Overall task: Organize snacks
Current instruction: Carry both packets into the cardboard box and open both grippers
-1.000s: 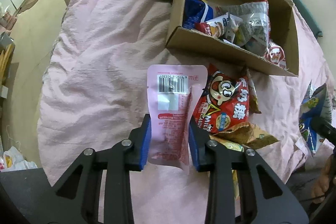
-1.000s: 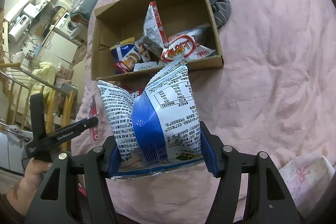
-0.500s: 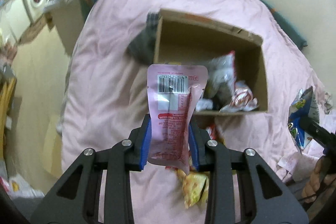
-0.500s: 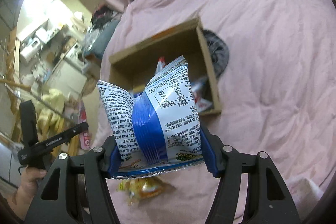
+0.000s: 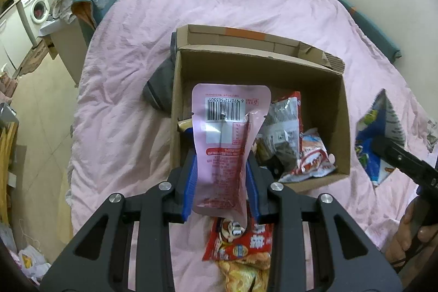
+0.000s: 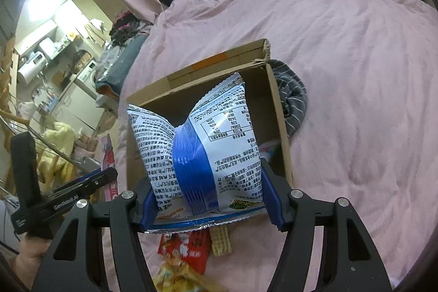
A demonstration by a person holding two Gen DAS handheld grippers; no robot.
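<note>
Task progress, both wrist views. The cardboard box [image 5: 273,73] sits open on the bed [image 5: 123,100] and already contains several snack packets [image 5: 295,144] heaped toward its near right corner; the far part of its floor is bare. The left hand-held gripper [image 5: 221,182] pinches a pink pouch [image 5: 227,144] by its lower half, barcode end uppermost, held in front of the box's near wall. The right hand-held gripper [image 6: 208,190] clamps a puffy blue-and-white bag [image 6: 197,144], which bulges between the pads and is poised just before the box opening. Neither item is inside the box yet. On the bedcover near the camera, outside the box, lie a red packet [image 5: 241,242] and a yellow packet [image 5: 243,275], apparently still to be collected. Judged from this, the sorting is partly done: two items are in transit and at least two remain loose.
</note>
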